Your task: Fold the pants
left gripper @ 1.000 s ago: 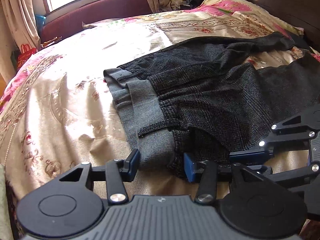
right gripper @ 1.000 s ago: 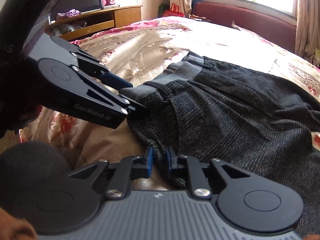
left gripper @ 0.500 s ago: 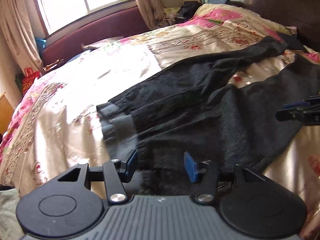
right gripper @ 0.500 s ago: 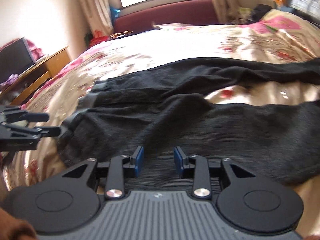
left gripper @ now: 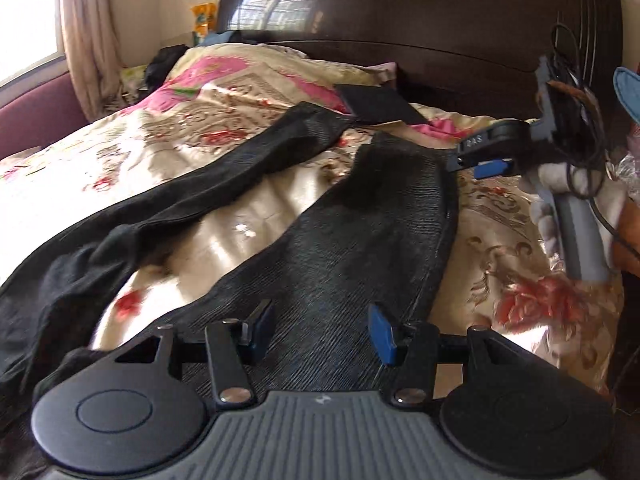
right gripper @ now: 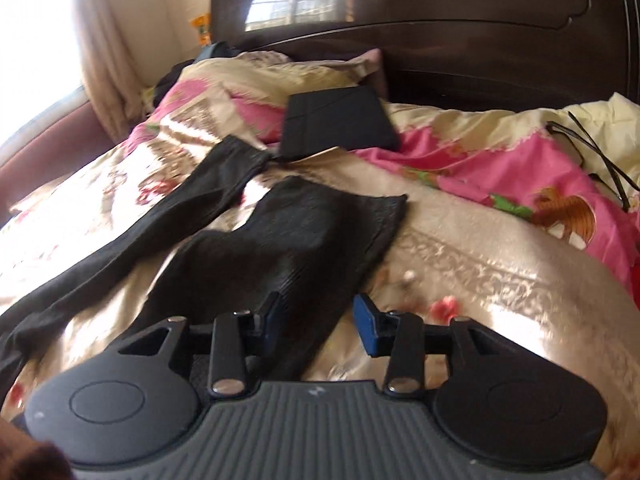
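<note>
Two things dominate both views: the wide bed with its glossy cream-and-pink floral satin cover and, spread along it, the dark charcoal woven pants, their legs splayed apart and running toward the dark wooden headboard. One cuff ends just short of a flat black rectangular case lying at the pillow edge.

Smaller, the left claw hangs over the nearer leg with its jaws released and cloth below, none pinched. The right claw stands released too, over that leg's outer edge; its jaws have just been opening, and nothing sits between them.

Risk, as a judgement: the satin looks slippery, so pulling one leg across could drag the whole garment instead of folding it, and a shallow pinch might gather the cover with the cloth. The far cuff could also snag the case.

Against the earlier frames, both claws then sat at the grey waistband, the right nearly clenched; now both views face the leg ends.
</note>
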The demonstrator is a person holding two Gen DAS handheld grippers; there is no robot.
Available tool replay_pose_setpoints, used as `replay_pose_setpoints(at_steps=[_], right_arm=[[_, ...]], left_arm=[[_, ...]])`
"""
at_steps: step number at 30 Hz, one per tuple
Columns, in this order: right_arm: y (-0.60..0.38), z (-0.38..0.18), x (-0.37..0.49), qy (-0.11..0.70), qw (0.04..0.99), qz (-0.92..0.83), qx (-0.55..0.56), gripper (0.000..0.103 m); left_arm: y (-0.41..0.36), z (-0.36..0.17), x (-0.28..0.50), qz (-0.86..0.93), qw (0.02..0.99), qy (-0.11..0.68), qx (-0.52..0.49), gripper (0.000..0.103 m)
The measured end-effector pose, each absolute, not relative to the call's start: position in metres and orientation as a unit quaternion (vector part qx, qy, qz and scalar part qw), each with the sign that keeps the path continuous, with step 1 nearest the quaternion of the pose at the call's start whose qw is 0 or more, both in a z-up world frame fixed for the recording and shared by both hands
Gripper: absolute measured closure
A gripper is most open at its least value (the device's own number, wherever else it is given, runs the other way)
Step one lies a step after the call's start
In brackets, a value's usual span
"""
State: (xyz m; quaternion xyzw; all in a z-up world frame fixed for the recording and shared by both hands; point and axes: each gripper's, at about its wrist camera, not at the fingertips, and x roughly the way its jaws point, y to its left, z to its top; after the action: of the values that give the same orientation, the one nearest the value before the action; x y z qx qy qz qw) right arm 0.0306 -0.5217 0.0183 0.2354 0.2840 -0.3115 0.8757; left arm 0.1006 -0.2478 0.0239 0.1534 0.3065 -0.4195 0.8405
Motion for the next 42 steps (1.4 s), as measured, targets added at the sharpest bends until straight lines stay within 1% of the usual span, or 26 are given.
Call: replay_pose_setpoints(at_steps=[4, 7, 9, 10, 11, 12, 13, 15, 19, 22, 29, 32, 33, 36, 39, 42], right_arm=[[-0.560, 0.008, 0.047, 0.272, 0.865, -0.328, 0.265, 0.062], [-0.580, -0.007, 0.059, 0.290, 0.844, -0.329, 0.309, 0.062], [-0.581, -0.013, 0.059, 0.281, 0.843, -0.332, 0.317, 0.061], [-0.580, -0.015, 0.059, 0.278, 0.844, -0.332, 0.316, 0.062], [-0.579, -0.014, 0.060, 0.279, 0.846, -0.332, 0.311, 0.074], [-0.580, -0.014, 0.060, 0.280, 0.846, -0.327, 0.316, 0.099], [-0.582, -0.014, 0.056, 0.278, 0.843, -0.317, 0.333, 0.100], [-0.587, -0.009, 0.046, 0.260, 0.845, -0.306, 0.354, 0.101], [-0.593, 0.008, 0.014, 0.238, 0.843, -0.329, 0.352, 0.101], [-0.600, 0.012, 0.006, 0.239, 0.836, -0.336, 0.361, 0.101], [-0.596, 0.004, -0.010, 0.263, 0.819, -0.396, 0.322, 0.102], [-0.594, 0.011, -0.015, 0.261, 0.819, -0.404, 0.312, 0.098], [-0.586, 0.018, -0.016, 0.255, 0.831, -0.396, 0.297, 0.096], [-0.550, 0.044, -0.003, 0.256, 0.876, -0.335, 0.236, 0.096], [-0.499, 0.061, 0.037, 0.292, 0.914, -0.211, 0.185, 0.095], [-0.437, 0.063, 0.086, 0.324, 0.929, -0.105, 0.143, 0.095]], left_arm=[[-0.287, 0.008, 0.109, -0.436, 0.828, 0.313, 0.163, 0.039], [-0.300, -0.003, 0.113, -0.439, 0.816, 0.337, 0.168, 0.039], [-0.302, -0.006, 0.112, -0.437, 0.811, 0.350, 0.171, 0.039], [-0.302, -0.006, 0.111, -0.436, 0.811, 0.350, 0.173, 0.039], [-0.301, -0.006, 0.110, -0.435, 0.811, 0.349, 0.176, 0.039], [-0.301, -0.005, 0.109, -0.434, 0.812, 0.346, 0.179, 0.039], [-0.300, -0.005, 0.107, -0.432, 0.814, 0.342, 0.182, 0.039], [-0.296, -0.005, 0.104, -0.425, 0.821, 0.334, 0.184, 0.039], [-0.291, -0.008, 0.101, -0.422, 0.818, 0.351, 0.174, 0.039], [-0.290, -0.005, 0.096, -0.422, 0.821, 0.331, 0.196, 0.039], [-0.285, -0.012, 0.104, -0.427, 0.818, 0.340, 0.183, 0.037], [-0.273, -0.007, 0.106, -0.427, 0.822, 0.334, 0.174, 0.037], [-0.266, -0.003, 0.107, -0.425, 0.826, 0.330, 0.168, 0.037], [-0.237, 0.008, 0.116, -0.412, 0.840, 0.318, 0.155, 0.037], [-0.196, 0.019, 0.130, -0.377, 0.859, 0.311, 0.150, 0.037], [-0.145, 0.030, 0.149, -0.332, 0.878, 0.305, 0.161, 0.037]])
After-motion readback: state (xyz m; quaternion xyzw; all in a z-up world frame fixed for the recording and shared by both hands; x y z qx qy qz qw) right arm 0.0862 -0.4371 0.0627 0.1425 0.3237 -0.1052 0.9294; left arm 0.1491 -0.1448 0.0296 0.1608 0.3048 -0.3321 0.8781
